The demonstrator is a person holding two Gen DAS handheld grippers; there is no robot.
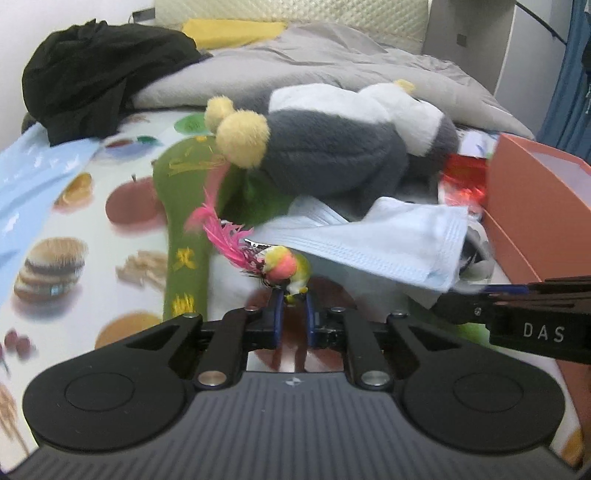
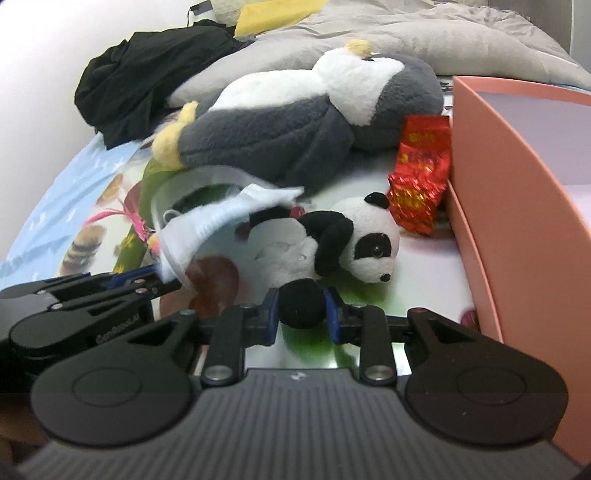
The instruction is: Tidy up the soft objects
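In the left wrist view my left gripper is shut on the base of a small bird toy with a yellow-pink head and pink feathers. A pale blue face mask lies just beyond it, partly over a green plush. In the right wrist view my right gripper is shut on the black foot of a panda plush. A large grey-and-white penguin plush lies behind the panda. The left gripper's fingers show at the left, under the mask.
A salmon-pink open box stands at the right, with a red foil packet against it. A food-print sheet covers the bed. Black clothing, a grey duvet and a yellow pillow lie at the back.
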